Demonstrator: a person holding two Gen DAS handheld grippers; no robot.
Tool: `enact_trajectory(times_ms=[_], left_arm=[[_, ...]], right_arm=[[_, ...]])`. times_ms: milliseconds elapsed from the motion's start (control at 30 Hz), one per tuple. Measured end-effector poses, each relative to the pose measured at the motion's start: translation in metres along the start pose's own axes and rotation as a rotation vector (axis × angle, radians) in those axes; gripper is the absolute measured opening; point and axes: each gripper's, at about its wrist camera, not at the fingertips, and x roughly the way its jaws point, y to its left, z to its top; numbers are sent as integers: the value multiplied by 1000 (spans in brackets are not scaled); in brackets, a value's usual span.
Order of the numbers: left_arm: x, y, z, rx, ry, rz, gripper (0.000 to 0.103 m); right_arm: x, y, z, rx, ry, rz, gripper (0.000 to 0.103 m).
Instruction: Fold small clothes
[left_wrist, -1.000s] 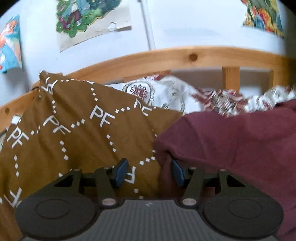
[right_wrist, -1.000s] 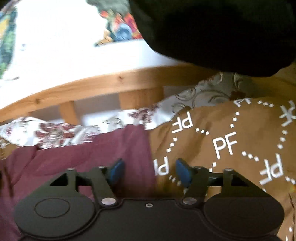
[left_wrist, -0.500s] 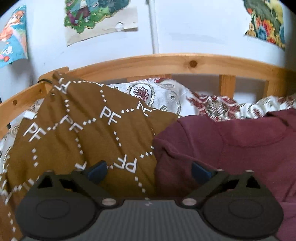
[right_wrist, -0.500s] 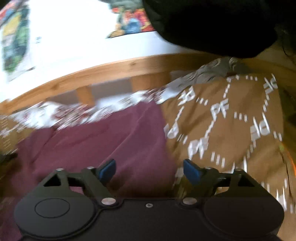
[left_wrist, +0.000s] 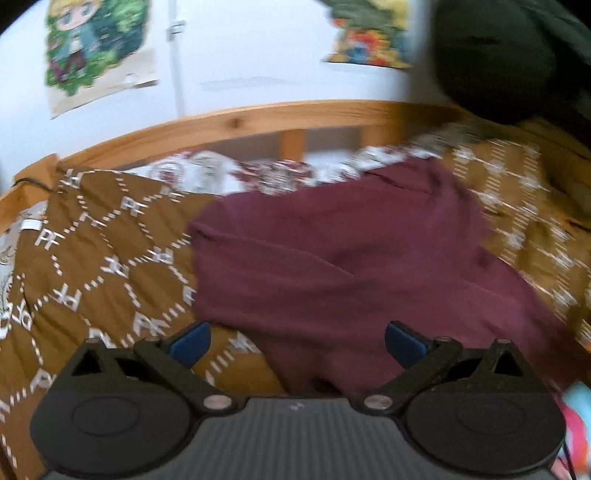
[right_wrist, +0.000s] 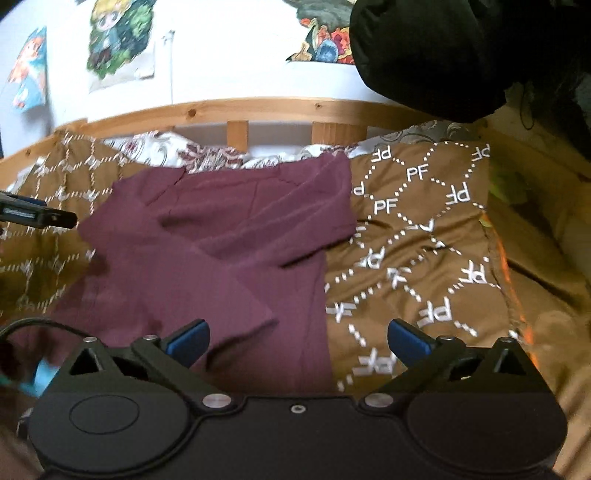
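Note:
A maroon garment (right_wrist: 229, 251) lies spread and partly folded on a brown bedspread with white "PF" print (right_wrist: 424, 236). It also shows in the left wrist view (left_wrist: 351, 266). My right gripper (right_wrist: 295, 339) is open and empty, hovering over the garment's near right edge. My left gripper (left_wrist: 295, 343) is open and empty over the garment's near left edge, above the brown bedspread (left_wrist: 92, 258). The left gripper's tip also shows at the far left of the right wrist view (right_wrist: 37, 216).
A wooden bed rail (right_wrist: 258, 110) runs behind the bed, below a white wall with posters (right_wrist: 118, 40). A floral sheet (right_wrist: 207, 155) lies along the rail. A dark bulky object (right_wrist: 428, 55) hangs at the upper right.
Both grippers have opened and let go of the maroon garment. Both have pulled back and up, so the garment now lies flat on the bedspread.

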Motion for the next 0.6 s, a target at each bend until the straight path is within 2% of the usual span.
enact_trajectory(times_ms=[200,300,467,600], left_arm=[[-55,-24,-42,41,9,-94,102],[-62,-35,-59,87,51,-113,102],[-37,-61,-71,199,172,-41,102],[-25,-71,-74,210,202,-1,101]], right_arm=[[-26,15,-6,-118,81,-35,102],[-31,24,-12,-207,153,-41,102],[-44,37,-35,-291,180,-67,102],[-52,40,-45,-313,143,-114,102]])
